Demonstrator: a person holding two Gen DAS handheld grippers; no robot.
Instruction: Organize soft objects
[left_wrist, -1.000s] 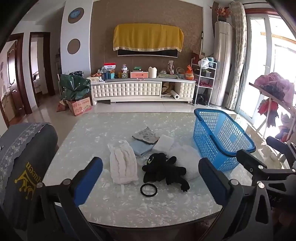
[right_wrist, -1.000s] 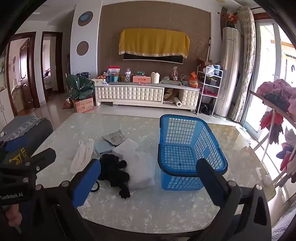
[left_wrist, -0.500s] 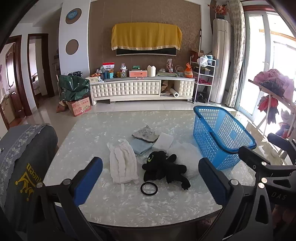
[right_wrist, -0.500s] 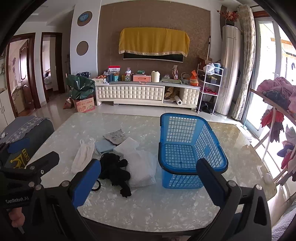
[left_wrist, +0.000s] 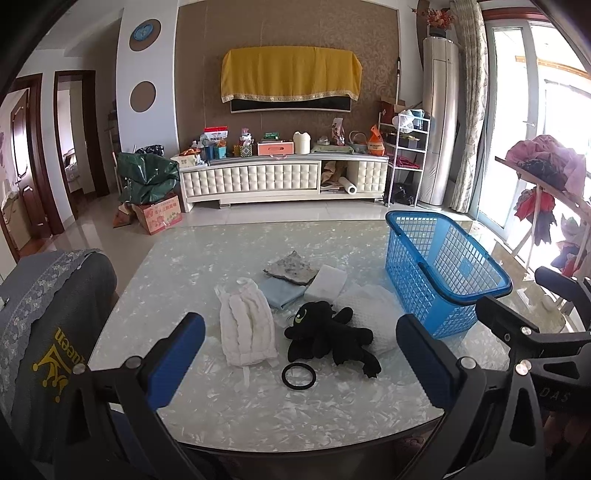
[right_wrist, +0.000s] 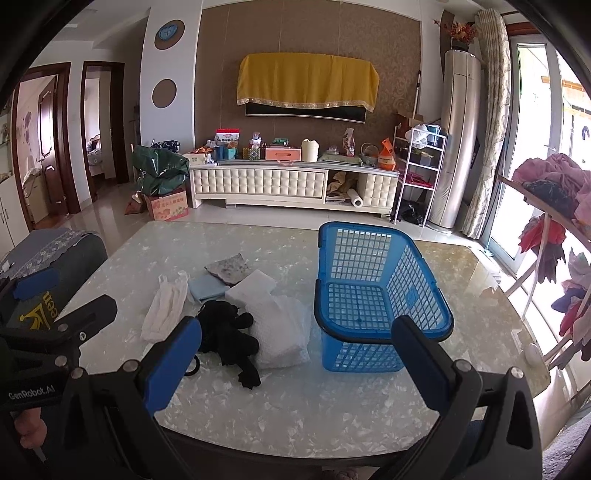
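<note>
On the marble bench (left_wrist: 258, 413), the soft pile is lying in the middle: black plush toy (left_wrist: 328, 338) resting against a white towel (right_wrist: 280, 339), white knitted piece (left_wrist: 245, 332) just beside it, black ring (left_wrist: 298, 376) in front. Blue basket (right_wrist: 373, 295) is standing near the pile's right. Left gripper (left_wrist: 301, 363) and right gripper (right_wrist: 295, 365) are hovering at the near edge, jaws spread wide, gripping nothing.

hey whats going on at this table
A person holds a two-finger tool in each hand above the near edge of the table. Both the left tool and the right tool are open and hold nothing. The black plush toy, white padded item and folded cloths lie loose beside the blue basket, which holds nothing yet.
</note>
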